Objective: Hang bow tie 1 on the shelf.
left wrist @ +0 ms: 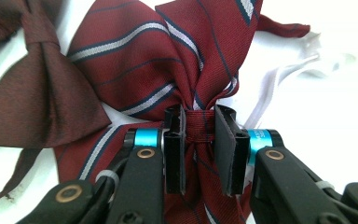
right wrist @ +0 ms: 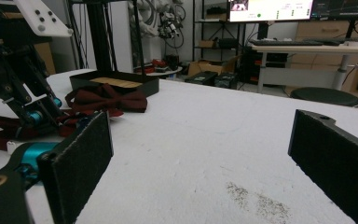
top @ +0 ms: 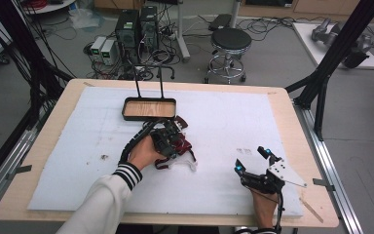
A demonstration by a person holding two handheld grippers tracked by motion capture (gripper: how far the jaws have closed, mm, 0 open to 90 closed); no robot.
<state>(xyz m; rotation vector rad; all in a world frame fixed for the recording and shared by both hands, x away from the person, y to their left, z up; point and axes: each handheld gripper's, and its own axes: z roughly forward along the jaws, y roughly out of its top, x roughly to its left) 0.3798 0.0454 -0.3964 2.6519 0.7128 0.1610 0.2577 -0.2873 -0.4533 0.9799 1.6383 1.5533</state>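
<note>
Left gripper view: striped bow tie (left wrist: 168, 60), maroon with pale stripes, lies on the white surface (left wrist: 335, 116) near the tray (top: 149, 108). Left hand-held gripper (left wrist: 199, 128) has its pads clamped on the centre knot. Judged light, soft and floppy; the knot is its firmest part, so the grip is well placed. A plain maroon bow tie (left wrist: 32, 93) lies just beside it. Right hand-held gripper (right wrist: 200, 154) rests well apart, jaws wide, holding nothing.

Striped maroon bow tie (left wrist: 168, 65), flat on table
</note>
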